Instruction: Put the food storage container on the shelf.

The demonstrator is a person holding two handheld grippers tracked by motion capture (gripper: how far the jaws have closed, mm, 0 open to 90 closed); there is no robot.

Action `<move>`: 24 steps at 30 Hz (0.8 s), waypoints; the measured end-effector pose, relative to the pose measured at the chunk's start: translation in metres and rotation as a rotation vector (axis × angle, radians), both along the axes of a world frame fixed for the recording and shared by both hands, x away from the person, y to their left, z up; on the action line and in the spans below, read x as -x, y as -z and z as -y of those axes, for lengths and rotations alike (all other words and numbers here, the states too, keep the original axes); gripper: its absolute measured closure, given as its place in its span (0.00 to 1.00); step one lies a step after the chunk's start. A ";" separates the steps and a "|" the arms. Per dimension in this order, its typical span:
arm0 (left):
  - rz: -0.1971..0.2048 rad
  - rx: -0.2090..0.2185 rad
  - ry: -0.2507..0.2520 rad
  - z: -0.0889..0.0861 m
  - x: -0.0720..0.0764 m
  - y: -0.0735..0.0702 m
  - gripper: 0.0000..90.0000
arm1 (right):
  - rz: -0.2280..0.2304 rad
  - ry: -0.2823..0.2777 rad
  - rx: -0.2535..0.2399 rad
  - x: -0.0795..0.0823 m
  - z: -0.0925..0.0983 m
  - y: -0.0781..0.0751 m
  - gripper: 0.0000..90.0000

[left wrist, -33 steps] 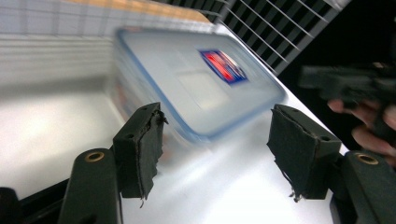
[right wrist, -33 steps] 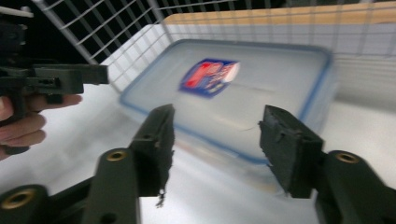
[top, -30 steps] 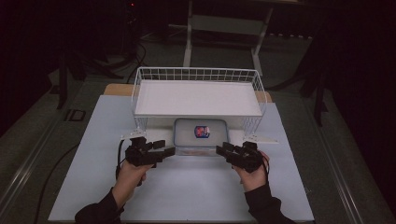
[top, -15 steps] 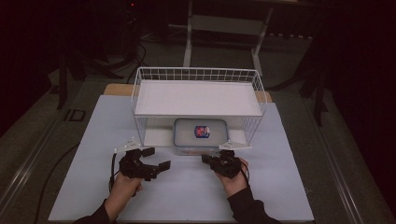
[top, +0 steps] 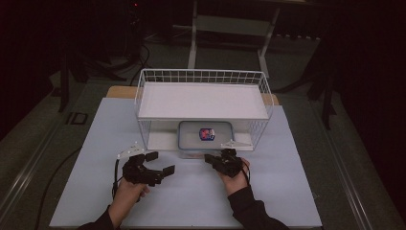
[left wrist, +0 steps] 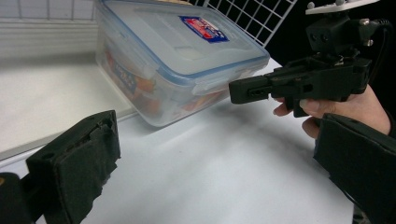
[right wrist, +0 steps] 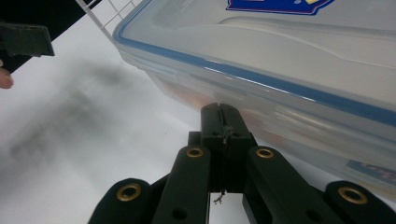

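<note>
A clear plastic container (top: 206, 138) with a blue-rimmed lid and a sticker sits under the shelf of a white wire rack (top: 201, 76). My left gripper (top: 160, 163) rests on the table to the left front of it. Its jaws have just been opening and now stand wide with nothing between them. In the left gripper view the container (left wrist: 177, 60) lies ahead of the left gripper (left wrist: 215, 172). My right gripper (top: 211, 158) is shut, its tips at the container's front wall. In the right gripper view the right gripper (right wrist: 219, 111) points at the container (right wrist: 280, 56) below the lid rim; I cannot tell if they touch.
The rack stands on a white table (top: 287, 191) with wire sides and a solid white shelf (top: 201, 100) above the container. Bare table surface lies around both hands. The dark floor (top: 43, 139) surrounds the table, with stand legs behind the rack.
The left jaws have spread wide apart. The right hand has shifted left and lower, to the container's front edge.
</note>
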State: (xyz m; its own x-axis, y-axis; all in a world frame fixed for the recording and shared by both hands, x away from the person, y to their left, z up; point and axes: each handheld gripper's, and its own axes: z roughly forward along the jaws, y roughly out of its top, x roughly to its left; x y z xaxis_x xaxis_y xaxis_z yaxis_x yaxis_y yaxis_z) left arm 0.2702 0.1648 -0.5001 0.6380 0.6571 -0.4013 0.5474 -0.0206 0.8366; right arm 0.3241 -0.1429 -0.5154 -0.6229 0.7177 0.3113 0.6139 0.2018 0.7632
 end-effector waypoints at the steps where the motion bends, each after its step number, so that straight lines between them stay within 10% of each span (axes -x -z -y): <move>1: -0.002 0.001 0.000 0.000 0.000 0.000 0.00 | -0.001 0.001 0.000 -0.002 -0.001 0.000 1.00; 24: 0.020 -0.017 -0.007 -0.001 0.001 0.004 0.00 | 0.026 0.076 0.008 -0.046 -0.014 0.001 1.00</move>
